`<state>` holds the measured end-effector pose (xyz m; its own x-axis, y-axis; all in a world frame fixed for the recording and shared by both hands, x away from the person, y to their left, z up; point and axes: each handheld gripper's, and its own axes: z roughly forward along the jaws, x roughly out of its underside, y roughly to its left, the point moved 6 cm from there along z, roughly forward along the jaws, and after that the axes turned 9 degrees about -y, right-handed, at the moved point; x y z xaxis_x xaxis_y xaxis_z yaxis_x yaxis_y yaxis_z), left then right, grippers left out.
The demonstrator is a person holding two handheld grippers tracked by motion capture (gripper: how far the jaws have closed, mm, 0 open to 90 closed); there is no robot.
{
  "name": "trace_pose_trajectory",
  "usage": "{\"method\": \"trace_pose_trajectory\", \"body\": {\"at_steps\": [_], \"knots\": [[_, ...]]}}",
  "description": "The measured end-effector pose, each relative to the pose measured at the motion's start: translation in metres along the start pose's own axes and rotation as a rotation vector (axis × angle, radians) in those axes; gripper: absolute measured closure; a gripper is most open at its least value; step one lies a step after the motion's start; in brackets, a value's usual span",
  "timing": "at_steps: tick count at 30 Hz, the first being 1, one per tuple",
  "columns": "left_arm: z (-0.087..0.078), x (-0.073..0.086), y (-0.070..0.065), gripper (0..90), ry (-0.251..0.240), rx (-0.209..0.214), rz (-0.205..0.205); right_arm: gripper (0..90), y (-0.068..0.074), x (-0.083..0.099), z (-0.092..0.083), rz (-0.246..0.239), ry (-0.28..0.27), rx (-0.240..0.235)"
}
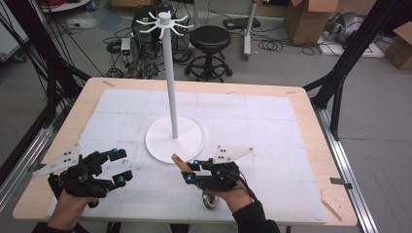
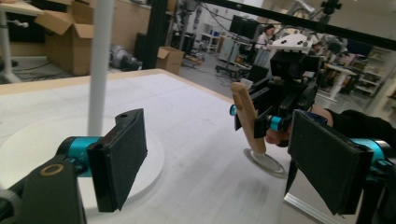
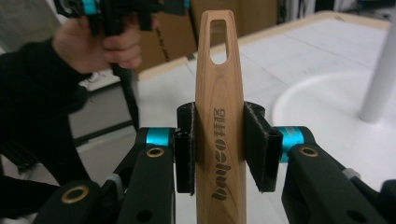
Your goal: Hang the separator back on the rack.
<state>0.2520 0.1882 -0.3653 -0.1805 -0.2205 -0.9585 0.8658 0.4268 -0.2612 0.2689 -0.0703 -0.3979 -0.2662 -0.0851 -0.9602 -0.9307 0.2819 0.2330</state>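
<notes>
Wooden handle sits clamped in the right claw, pads pressing both flat sides. Hanging slot at its top end, metal disc-shaped head at the bottom, low over the table. Probably a pizza cutter, can't confirm. Long axis runs along the jaws, slot end tilted toward the white stand, which rises just beyond it. Hooks ring the pole's top, well above the slot, so I'd guess the next move is lift and thread. Left claw is open, empty, off to the side, farther from the stand than the right.
</notes>
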Motion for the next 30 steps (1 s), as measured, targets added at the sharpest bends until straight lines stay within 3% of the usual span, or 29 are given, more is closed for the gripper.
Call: {"method": "trace_pose_trajectory", "body": {"at_steps": [6,14,20,21,30], "knots": [[0.03,-0.016,-0.022,19.6,0.006,0.108,0.031,67.0,0.014,-0.011,0.0,-0.01,-0.056,-0.075],[0.056,-0.02,-0.042,18.6,0.028,0.214,0.019,67.0,0.026,-0.02,0.002,-0.029,-0.101,-0.126],[0.065,-0.018,-0.045,22.4,0.03,0.258,-0.006,67.0,0.033,-0.026,0.001,-0.055,-0.128,-0.153],[0.067,-0.018,-0.048,24.1,0.022,0.283,-0.018,67.0,0.035,-0.028,0.001,-0.059,-0.14,-0.163],[0.078,-0.021,-0.056,33.6,0.025,0.37,-0.049,67.0,0.043,-0.032,0.002,-0.071,-0.165,-0.202]]}}
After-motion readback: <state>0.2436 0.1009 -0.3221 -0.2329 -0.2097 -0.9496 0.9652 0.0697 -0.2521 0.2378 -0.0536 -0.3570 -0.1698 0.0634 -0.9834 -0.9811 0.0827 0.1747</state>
